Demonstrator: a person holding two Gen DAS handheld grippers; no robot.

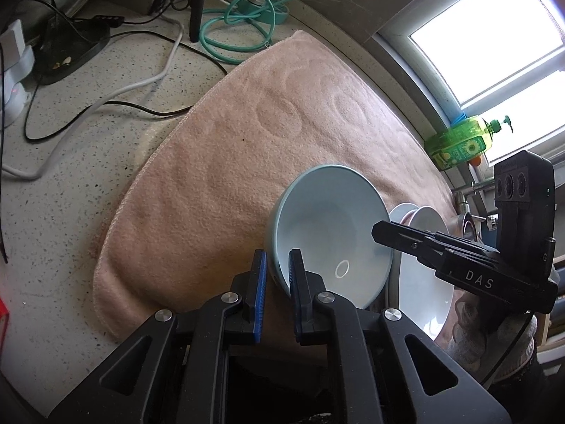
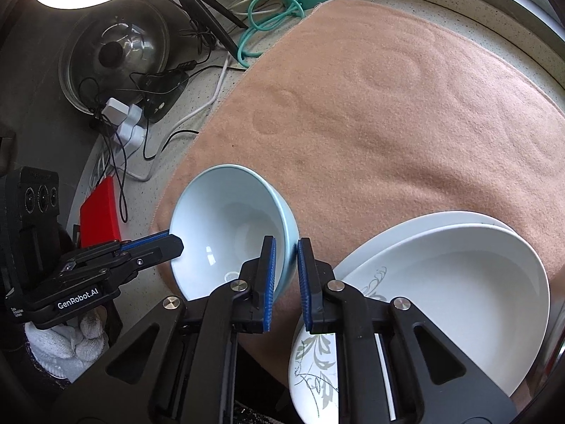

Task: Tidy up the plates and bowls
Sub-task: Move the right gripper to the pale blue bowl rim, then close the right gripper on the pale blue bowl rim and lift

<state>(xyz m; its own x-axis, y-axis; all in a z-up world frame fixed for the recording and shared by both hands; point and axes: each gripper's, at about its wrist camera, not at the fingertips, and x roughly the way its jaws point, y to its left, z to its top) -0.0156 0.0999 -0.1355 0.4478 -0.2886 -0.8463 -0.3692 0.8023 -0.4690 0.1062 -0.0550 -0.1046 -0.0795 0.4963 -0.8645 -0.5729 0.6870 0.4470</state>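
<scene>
A pale blue bowl (image 1: pixel 335 229) (image 2: pixel 229 226) is held tilted above the pink towel (image 1: pixel 229 162) (image 2: pixel 388 123). My left gripper (image 1: pixel 277 275) is shut on its near rim; it shows from the side in the right wrist view (image 2: pixel 169 243). My right gripper (image 2: pixel 286 265) is shut on the opposite rim; it enters from the right in the left wrist view (image 1: pixel 379 229). White plates (image 2: pixel 459 282) (image 1: pixel 423 282), one with a grey leaf pattern (image 2: pixel 317 364), are stacked at the right, below the right gripper.
Cables (image 1: pixel 106 102), a teal hose (image 1: pixel 240 17), power adapters (image 2: pixel 123 120), a tripod (image 2: pixel 204 10) and a glass pot lid (image 2: pixel 116 49) lie beyond the towel. A green soap bottle (image 1: pixel 459 141) stands by the window. A red box (image 2: pixel 100 212) sits at the left.
</scene>
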